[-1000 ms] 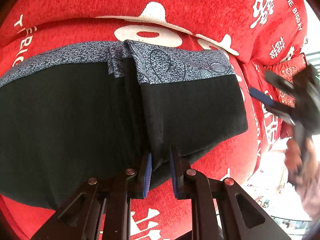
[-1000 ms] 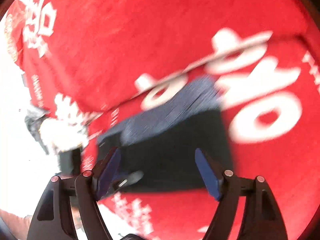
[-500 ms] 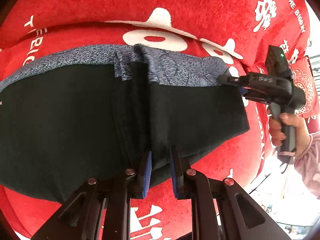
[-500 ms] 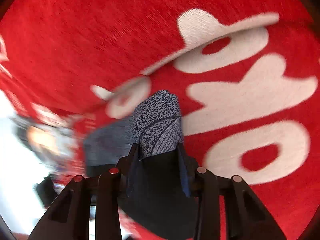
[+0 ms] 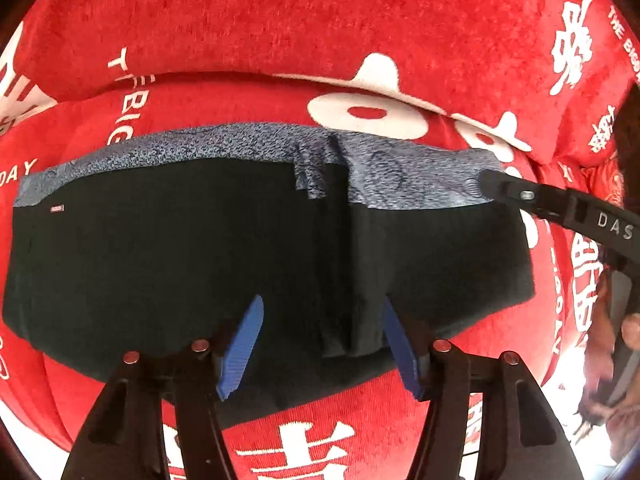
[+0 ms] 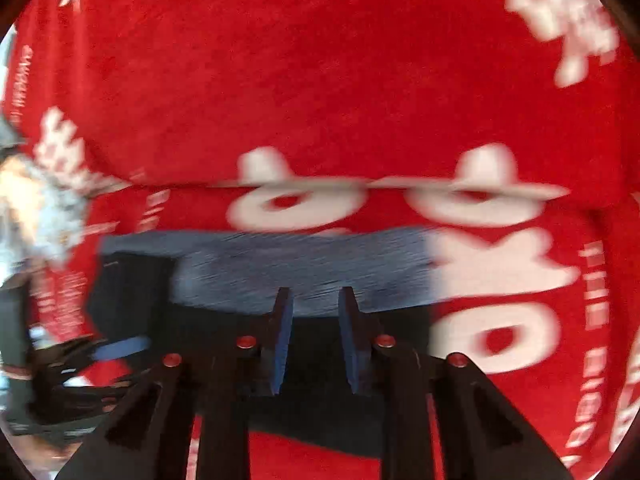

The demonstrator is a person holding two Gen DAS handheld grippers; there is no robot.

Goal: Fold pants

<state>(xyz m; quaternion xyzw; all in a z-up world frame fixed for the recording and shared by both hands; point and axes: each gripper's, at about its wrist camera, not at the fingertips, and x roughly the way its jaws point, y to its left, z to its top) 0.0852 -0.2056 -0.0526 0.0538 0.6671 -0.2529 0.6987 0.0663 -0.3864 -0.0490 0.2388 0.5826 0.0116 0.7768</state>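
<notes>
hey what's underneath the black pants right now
The black pants lie on a red plush cover printed with white characters, which shows on every side of them. Whatever part of the print or anything else sits directly beneath the fabric is covered and cannot be seen.

The pants (image 5: 200, 264) are black with a blue-grey patterned waistband (image 5: 224, 140) along their far edge. They lie flat and folded on the red cushion (image 5: 304, 20), spread wide across its seat, a lengthwise crease right of the middle, below the cushion's white lettering.
</notes>
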